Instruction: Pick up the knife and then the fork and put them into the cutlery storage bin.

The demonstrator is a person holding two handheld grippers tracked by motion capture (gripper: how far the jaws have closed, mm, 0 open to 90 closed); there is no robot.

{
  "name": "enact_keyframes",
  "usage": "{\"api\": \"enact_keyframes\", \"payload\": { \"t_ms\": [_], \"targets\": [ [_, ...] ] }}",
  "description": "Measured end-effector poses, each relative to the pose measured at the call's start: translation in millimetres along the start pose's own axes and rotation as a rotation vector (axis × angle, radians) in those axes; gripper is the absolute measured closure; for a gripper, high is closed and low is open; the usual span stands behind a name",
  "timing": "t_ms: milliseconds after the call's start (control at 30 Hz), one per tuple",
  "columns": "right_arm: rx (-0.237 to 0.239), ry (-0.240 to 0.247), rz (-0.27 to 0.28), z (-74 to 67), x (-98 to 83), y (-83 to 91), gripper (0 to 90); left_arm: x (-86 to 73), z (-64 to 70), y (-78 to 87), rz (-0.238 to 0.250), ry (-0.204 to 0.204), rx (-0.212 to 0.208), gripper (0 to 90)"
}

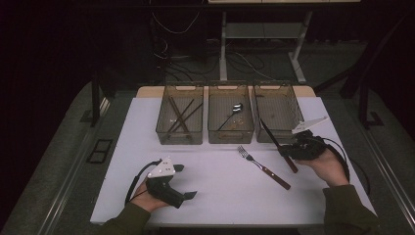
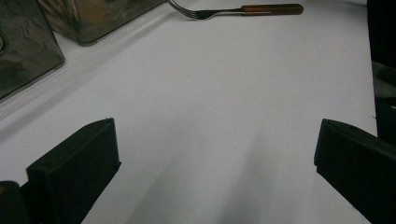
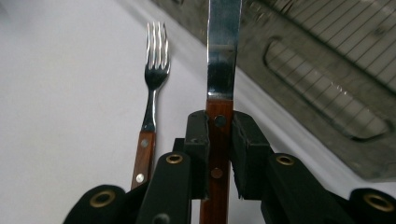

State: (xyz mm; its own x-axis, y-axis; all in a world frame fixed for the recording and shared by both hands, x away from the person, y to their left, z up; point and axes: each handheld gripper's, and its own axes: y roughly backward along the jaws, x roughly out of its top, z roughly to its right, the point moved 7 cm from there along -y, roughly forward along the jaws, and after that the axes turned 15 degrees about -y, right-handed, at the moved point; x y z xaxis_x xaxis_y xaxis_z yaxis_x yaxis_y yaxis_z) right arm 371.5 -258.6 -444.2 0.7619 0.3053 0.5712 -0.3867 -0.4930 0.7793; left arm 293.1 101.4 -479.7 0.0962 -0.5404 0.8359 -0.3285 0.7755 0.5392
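My right gripper (image 1: 284,151) is shut on the wooden handle of a table knife (image 3: 223,65), whose blade points up toward the right bin (image 1: 276,111). In the high view the knife (image 1: 274,138) hangs slanted above the mat, just in front of that bin. A fork (image 1: 264,167) with a wooden handle lies on the white mat left of the knife, and in the right gripper view the fork (image 3: 152,98) lies beside the held knife. My left gripper (image 1: 187,181) rests at the mat's near left, jaws wide open with nothing between them.
Three clear bins stand in a row at the back of the mat (image 1: 220,186). The left bin (image 1: 180,115) holds chopsticks, the middle bin (image 1: 230,115) holds a spoon. The floor behind carries table legs and cables.
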Motion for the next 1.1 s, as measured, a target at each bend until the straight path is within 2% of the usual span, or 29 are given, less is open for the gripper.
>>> {"api": "enact_keyframes", "payload": {
  "t_ms": [300, 433, 633, 800, 967, 1100],
  "targets": [
    [0.004, -0.021, 0.161, 6.8, 12.1, 16.7, 77.7, -0.8, -1.3, -0.9, 0.001, 0.012, 0.000, 0.0],
    [0.031, -0.056, 0.217, 6.4, 17.7, 23.6, 77.7, -1.6, -0.5, -2.3, -0.007, 0.015, -0.001, 0.0],
    [-0.005, -0.056, 0.281, 11.0, 26.2, 29.1, 77.7, -1.4, -0.1, -2.4, -0.009, 0.011, -0.005, 0.0],
    [-0.015, -0.064, 0.325, 15.0, 35.0, 37.1, 77.7, -0.8, 0.0, -2.3, -0.001, 0.016, -0.006, 0.0],
    [-0.034, -0.081, 0.391, 19.6, 49.8, 46.0, 77.7, -1.2, 0.2, -2.8, -0.005, 0.016, -0.009, 0.0],
    [-0.056, -0.088, 0.412, 25.0, 65.4, 51.6, 77.7, -1.0, 0.5, -2.7, -0.006, 0.014, -0.010, 0.0]
  ]
}}
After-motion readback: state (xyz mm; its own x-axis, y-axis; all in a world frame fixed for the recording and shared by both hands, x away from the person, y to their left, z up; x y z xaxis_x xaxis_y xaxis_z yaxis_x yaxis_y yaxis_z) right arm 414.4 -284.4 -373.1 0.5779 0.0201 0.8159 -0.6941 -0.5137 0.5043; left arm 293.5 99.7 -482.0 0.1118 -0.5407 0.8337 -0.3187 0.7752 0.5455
